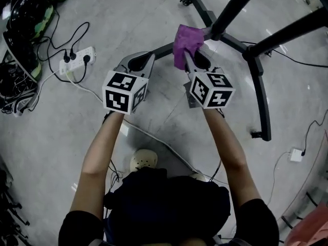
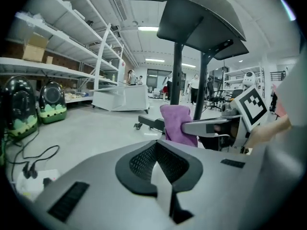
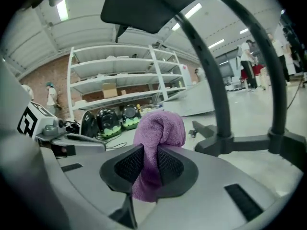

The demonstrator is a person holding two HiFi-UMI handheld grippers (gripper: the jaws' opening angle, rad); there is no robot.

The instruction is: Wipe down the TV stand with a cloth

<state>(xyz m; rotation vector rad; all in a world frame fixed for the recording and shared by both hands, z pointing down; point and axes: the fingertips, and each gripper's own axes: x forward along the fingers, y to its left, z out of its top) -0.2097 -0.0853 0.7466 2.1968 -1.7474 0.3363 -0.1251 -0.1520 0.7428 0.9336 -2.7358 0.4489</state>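
Left tool (image 1: 138,61), right tool (image 1: 198,60): grey moulded shells, black mesh-textured pads (image 2: 154,161), black rectangular inlays (image 2: 68,200) on upper faces. Each carries white cube (image 1: 124,92) with black square markers. Person: dark short-sleeved top (image 1: 164,204), light-coloured shoe (image 1: 143,160).

Purple cloth (image 1: 185,42), black stand (image 1: 260,88)

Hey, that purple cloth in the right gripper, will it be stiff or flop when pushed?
Probably floppy: the purple cloth bunches above the right gripper and droops below it. Its fuzzy nap likely grips rather than slides.
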